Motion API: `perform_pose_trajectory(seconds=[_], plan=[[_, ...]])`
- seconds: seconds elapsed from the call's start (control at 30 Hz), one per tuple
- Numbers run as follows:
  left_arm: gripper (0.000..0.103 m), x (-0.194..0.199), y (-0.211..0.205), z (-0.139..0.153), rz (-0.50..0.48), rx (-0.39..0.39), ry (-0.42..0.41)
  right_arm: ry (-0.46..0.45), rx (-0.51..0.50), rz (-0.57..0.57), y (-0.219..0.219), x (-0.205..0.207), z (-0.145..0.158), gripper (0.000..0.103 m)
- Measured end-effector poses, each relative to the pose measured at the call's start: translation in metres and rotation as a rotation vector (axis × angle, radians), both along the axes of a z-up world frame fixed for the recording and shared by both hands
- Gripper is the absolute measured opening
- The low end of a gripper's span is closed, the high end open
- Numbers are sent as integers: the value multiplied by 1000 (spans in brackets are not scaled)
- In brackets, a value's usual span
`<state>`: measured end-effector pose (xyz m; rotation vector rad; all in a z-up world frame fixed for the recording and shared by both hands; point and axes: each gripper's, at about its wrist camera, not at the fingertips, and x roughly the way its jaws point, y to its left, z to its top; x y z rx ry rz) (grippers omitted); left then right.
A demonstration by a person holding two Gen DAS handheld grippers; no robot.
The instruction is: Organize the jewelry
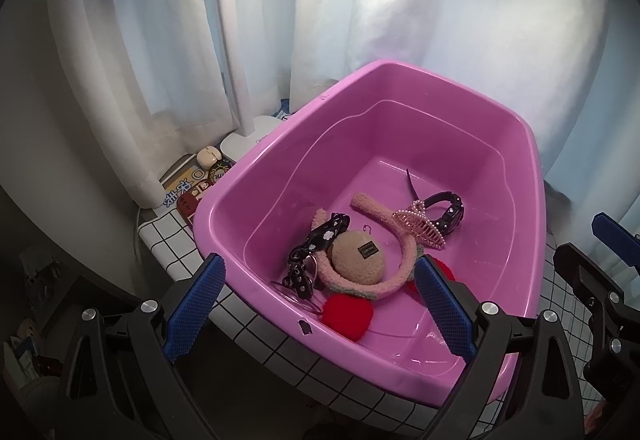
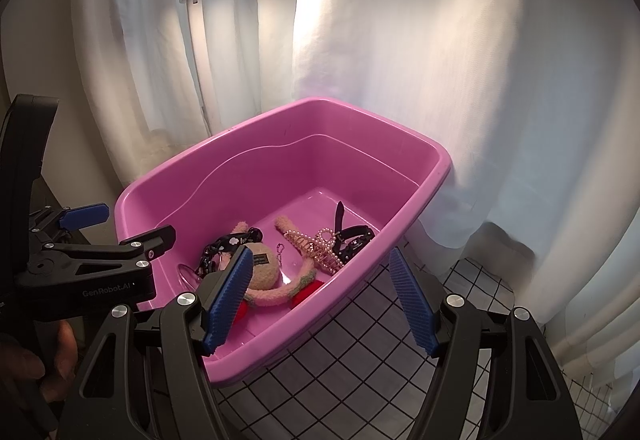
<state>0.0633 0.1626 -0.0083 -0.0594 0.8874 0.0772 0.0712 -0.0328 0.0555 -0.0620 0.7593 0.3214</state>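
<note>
Gleaming pink plastic tub [image 1: 520, 160], fuzzy headband [image 1: 384, 216] inside

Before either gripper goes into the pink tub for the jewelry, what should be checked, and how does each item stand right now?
1. Left gripper open, nothing held: ok.
2. Right gripper open, nothing held: ok.
3. Pink tub resting flat on the tiled table: ok.
4. Pearl hair comb lying free: not ok, it leans on the black clip.
5. Fuzzy headband free of the black bow: cannot tell.

Glossy smooth plastic basin [image 1: 400, 88], fuzzy cloth headband [image 1: 384, 218], perhaps metal comb [image 1: 418, 226].
</note>
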Motion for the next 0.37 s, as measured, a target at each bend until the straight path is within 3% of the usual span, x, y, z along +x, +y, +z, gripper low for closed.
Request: perform_pose_trajectory(seconds=[0.37], plan=[[94,3,0,0,0,3,16,5,1,-3,-1,1,-2,68]])
